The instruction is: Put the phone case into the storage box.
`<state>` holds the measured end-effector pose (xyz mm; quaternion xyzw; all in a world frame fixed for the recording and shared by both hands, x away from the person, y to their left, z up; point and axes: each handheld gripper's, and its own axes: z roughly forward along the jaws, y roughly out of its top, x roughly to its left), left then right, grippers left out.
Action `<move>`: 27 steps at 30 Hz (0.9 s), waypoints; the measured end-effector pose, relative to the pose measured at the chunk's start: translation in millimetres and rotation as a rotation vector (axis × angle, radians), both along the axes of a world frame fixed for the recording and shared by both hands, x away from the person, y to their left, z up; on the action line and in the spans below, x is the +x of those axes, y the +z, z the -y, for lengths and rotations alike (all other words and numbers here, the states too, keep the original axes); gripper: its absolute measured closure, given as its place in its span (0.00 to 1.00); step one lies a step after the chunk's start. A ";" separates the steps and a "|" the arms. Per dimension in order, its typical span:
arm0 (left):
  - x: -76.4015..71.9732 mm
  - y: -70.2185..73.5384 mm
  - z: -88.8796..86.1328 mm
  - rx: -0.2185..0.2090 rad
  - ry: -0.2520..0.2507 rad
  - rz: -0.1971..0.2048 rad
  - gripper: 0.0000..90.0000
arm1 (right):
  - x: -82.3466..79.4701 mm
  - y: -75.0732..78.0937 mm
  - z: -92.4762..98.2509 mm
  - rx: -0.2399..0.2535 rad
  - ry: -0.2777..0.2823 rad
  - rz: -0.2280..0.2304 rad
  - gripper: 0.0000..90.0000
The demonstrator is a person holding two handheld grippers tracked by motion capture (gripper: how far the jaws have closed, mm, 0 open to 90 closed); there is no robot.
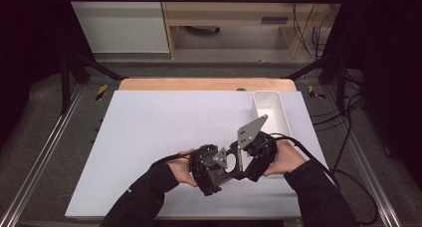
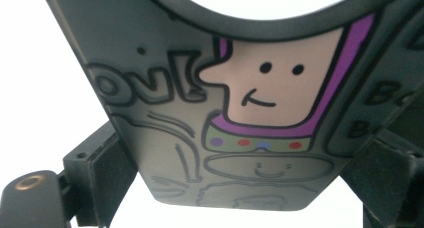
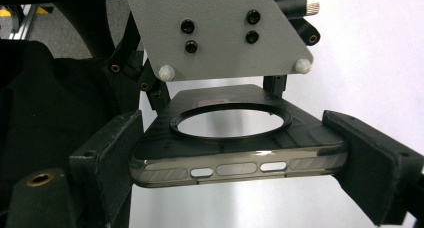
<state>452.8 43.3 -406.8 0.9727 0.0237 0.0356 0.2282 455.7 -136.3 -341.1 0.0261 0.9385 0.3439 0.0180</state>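
A smoky translucent phone case [image 3: 235, 148] is held above the near part of the white bench [image 1: 149, 132], between the two hand-held grippers, which meet just in front of the person.

Right hand-held gripper [image 3: 240, 163]: in the right gripper view the case is seen lying flat across the gap between the two black jaws, bottom edge with its port cut-outs toward the camera. Both pads are pressed against the short sides of the case, so this gripper is clamped on it. A round ring is set in the case's back.

Left hand-held gripper [image 2: 235, 188]: in the left gripper view the printed back of the case [image 2: 240, 113] is seen very close, with a cartoon figure in purple and beige and dark lettering. The case sits between the jaws; whether the pads press on it cannot be told. The grey three-cornered plate [image 3: 220, 30] of this gripper is seen beyond the case in the right gripper view.

A white rectangular bin [image 1: 269, 112] stands on the far right part of the bench, well apart from the case.
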 end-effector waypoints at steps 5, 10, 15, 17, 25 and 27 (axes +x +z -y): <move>0.5 -0.5 1.6 0.008 -0.010 -0.004 0.12 | 0.3 -0.4 0.0 -0.002 0.003 -0.005 0.14; 0.1 0.0 0.0 -0.001 -0.008 0.015 0.13 | -1.2 -0.9 0.4 0.007 0.007 0.012 0.14; -1.5 0.1 -2.1 -0.024 -0.001 0.016 0.13 | -3.0 -0.7 0.8 0.022 0.007 0.026 0.13; -1.4 0.1 -3.0 -0.031 0.002 0.019 0.13 | -3.6 -0.7 0.8 0.033 0.002 0.018 0.10; -1.2 1.8 -12.8 -0.084 0.020 0.023 0.13 | -7.5 4.8 6.8 0.115 -0.031 0.045 0.00; -1.8 1.5 -16.2 -0.106 0.023 0.015 0.13 | -8.6 6.4 10.1 0.138 -0.035 0.051 0.00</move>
